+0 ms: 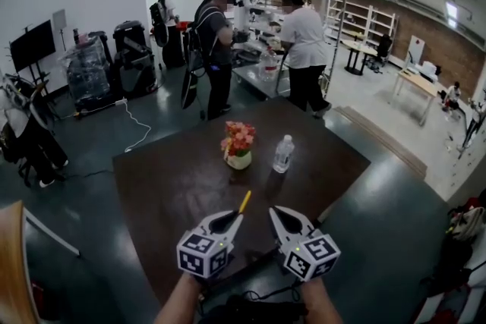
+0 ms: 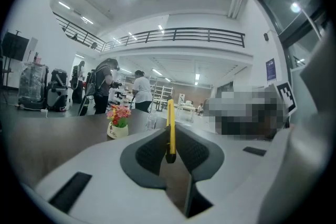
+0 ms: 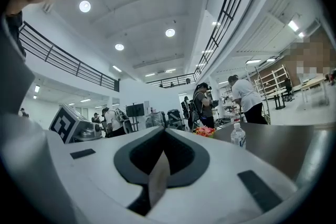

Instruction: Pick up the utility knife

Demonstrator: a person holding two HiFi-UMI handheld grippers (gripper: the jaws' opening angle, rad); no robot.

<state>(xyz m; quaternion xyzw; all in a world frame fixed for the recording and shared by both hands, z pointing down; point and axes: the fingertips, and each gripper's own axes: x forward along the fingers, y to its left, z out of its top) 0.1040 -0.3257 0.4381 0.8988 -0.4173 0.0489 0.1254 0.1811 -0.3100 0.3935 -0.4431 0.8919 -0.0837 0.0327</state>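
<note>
Left gripper view: the yellow utility knife (image 2: 170, 123) stands upright between the pads of the left tool (image 1: 232, 217), which is clamped on its lower end. Head view places the knife above the dark bench (image 1: 167, 186), apparently clear of the surface. The right tool (image 3: 164, 132) is closed and empty. A flower pot (image 1: 238, 146) and a water bottle (image 1: 283, 154) stand farther back. Judgement: the pick-up looks complete; only keeping hold remains.

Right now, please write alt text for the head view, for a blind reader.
The left gripper holds a yellow utility knife above a dark table; the right gripper beside it is shut and empty. A flower pot and a bottle stand farther back.
</note>
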